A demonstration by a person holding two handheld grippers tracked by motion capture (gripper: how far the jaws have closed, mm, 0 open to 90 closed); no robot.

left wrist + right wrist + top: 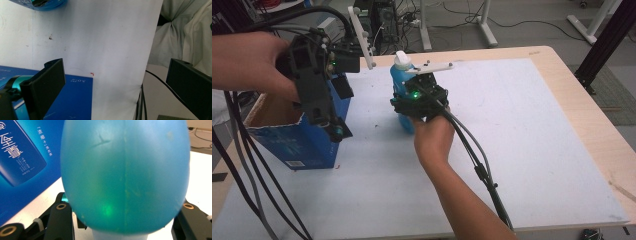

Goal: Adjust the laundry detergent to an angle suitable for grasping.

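A pale wooden table (562, 55) carries a matte white sheet (522, 150), faintly scuffed, with cables and metal stand legs on the floor beyond. Near the sheet's far left part stands a translucent blue plastic bottle (401, 80), rounded and egg-like in its body, topped by a white cap (401, 59). The right gripper (414, 100) is clamped on this bottle, its black jaws pressing either side of the smooth, slightly dented body (125, 177). Just to the left sits an open cardboard box (294, 142) with glossy blue printed sides and a brown inside. The left gripper (319, 75) hangs above that box, its flat black jaws spread wide apart with nothing between them.
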